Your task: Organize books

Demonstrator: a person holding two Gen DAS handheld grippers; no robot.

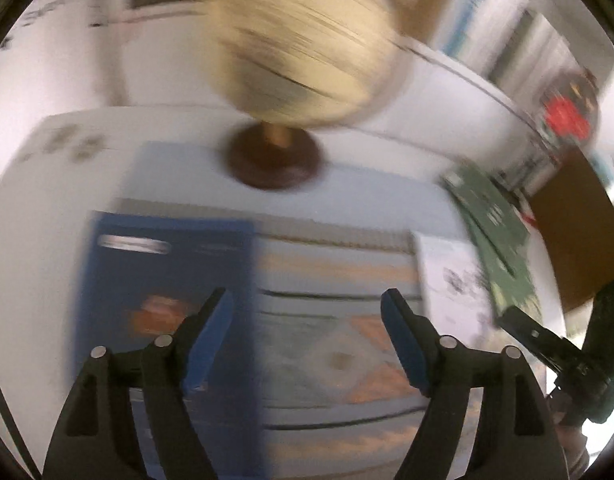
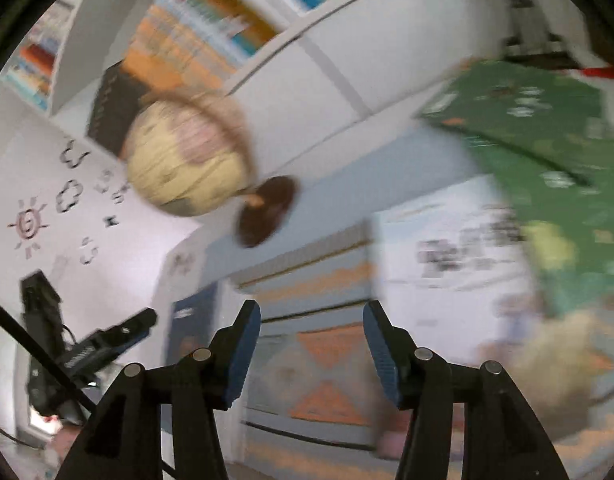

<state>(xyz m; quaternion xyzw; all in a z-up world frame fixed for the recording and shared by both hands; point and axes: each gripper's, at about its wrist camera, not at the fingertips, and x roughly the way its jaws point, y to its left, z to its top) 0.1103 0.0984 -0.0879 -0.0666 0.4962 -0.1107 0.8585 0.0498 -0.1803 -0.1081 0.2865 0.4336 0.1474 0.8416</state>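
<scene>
Two grippers hang with nothing between their pads: the left gripper [image 1: 307, 312] stands wide, the right gripper [image 2: 311, 322] about half parted. Nearest below them, and nearer than the globe [image 1: 303, 52], three books lie flat, side by side: a blue book [image 1: 163, 272] on the globe's left, a patterned grey-and-orange book [image 1: 335, 320] straight in front of its dark base [image 1: 274, 160], and a white book [image 2: 447, 264] on its right. A green book [image 2: 539, 152] sits further right of the globe, apparently tilted. They look stiff, fairly light and smooth-faced; lying flat, each would likely need taking by an exposed edge, pinching cover and pages together. Beyond the globe, shelves of upright books [image 2: 195, 28] rise against the wall. Motion blur smears every title and edge, so thickness, overlap and whether the green book is propped or lying cannot be told.
</scene>
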